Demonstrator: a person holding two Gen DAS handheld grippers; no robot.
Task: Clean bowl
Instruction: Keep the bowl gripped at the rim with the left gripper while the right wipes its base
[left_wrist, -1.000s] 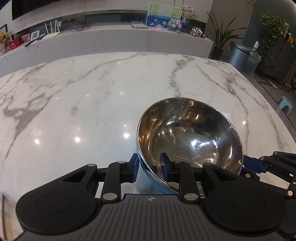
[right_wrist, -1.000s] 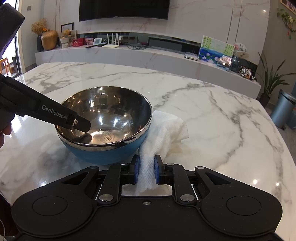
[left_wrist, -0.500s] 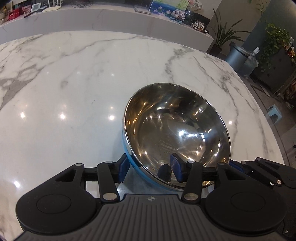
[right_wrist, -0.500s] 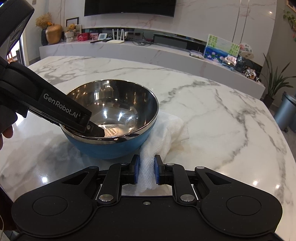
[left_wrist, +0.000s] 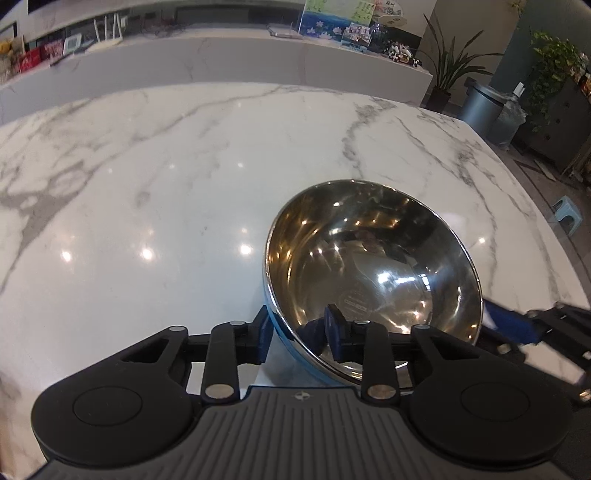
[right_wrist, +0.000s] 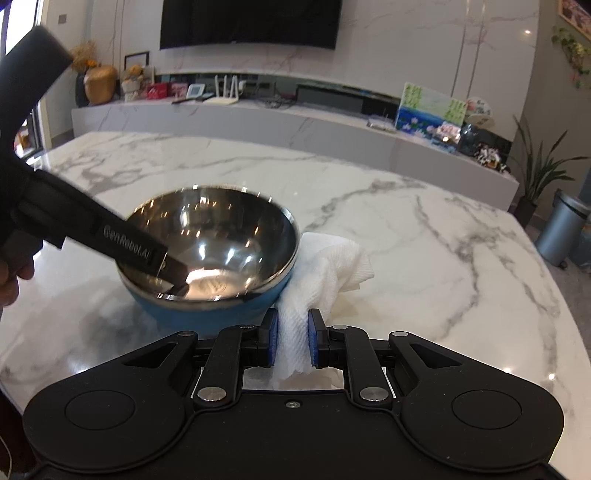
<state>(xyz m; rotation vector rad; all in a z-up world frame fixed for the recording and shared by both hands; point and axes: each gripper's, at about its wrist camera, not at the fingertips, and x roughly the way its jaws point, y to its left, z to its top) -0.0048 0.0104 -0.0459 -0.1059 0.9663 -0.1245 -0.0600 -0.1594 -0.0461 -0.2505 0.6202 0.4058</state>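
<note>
A steel bowl (left_wrist: 373, 273) with a blue outside sits on the marble table (left_wrist: 147, 184). My left gripper (left_wrist: 297, 334) is shut on its near rim, one pad inside, one outside. In the right wrist view the bowl (right_wrist: 221, 236) looks slightly tilted, with the left gripper's arm (right_wrist: 122, 243) reaching into it from the left. My right gripper (right_wrist: 292, 341) is shut on a white paper towel (right_wrist: 325, 266), which lies bunched against the bowl's right side. The right gripper's blue pad (left_wrist: 513, 326) shows behind the bowl in the left wrist view.
A long marble counter (right_wrist: 295, 122) with small items stands behind the table. A grey bin (right_wrist: 561, 229) and a plant (right_wrist: 535, 173) stand off the table's far right edge. A small blue stool (left_wrist: 567, 218) is on the floor.
The left gripper has pulled back and tilted the bowl, so the bowl sits farther right in its view. The right gripper holds the towel as before; the view has risen slightly.
</note>
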